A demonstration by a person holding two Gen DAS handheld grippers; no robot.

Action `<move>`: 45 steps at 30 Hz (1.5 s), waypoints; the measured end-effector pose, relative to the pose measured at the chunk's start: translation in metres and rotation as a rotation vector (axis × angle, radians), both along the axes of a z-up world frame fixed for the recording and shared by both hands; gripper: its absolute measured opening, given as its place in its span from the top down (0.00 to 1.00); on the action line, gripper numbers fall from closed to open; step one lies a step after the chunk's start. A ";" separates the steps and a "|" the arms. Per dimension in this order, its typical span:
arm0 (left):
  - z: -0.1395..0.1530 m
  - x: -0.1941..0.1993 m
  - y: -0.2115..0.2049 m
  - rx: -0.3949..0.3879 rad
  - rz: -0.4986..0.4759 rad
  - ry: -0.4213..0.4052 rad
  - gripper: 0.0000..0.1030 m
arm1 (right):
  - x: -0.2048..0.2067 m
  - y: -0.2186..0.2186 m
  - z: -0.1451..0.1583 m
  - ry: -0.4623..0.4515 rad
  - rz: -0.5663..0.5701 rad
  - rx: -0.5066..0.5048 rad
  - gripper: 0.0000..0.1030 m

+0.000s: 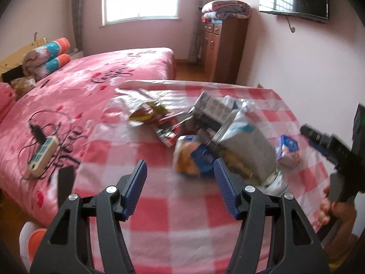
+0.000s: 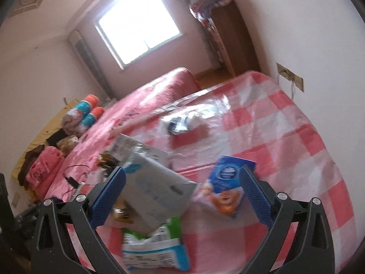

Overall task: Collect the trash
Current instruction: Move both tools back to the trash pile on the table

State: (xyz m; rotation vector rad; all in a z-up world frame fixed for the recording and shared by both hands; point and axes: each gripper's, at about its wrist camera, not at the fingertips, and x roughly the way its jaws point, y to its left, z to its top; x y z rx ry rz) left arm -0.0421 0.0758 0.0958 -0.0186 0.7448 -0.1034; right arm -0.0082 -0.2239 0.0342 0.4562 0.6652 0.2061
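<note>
Trash pile point(image 1: 205, 137) lies on the checked desk point(image 1: 159, 217), just ahead of the left claw point(image 1: 180, 178), a little right of its centreline. Left claw spread, empty. Right claw point(image 2: 182, 191) spread too, grey pouch point(image 2: 155, 187) and blue box point(image 2: 225, 182) between its jaws, unpinched; judged the nearer.

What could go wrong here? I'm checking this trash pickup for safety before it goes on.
1. The wrappers and cartons lie heaped and overlapping, so the open left gripper may drag neighbours off the checked table.
2. The right gripper, jaws open, is close by; the two could collide over the pile.
</note>
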 end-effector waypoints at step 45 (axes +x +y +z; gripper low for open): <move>-0.070 0.065 -0.030 0.032 -0.086 0.127 0.28 | 0.015 0.059 -0.002 -0.048 0.287 -0.129 0.05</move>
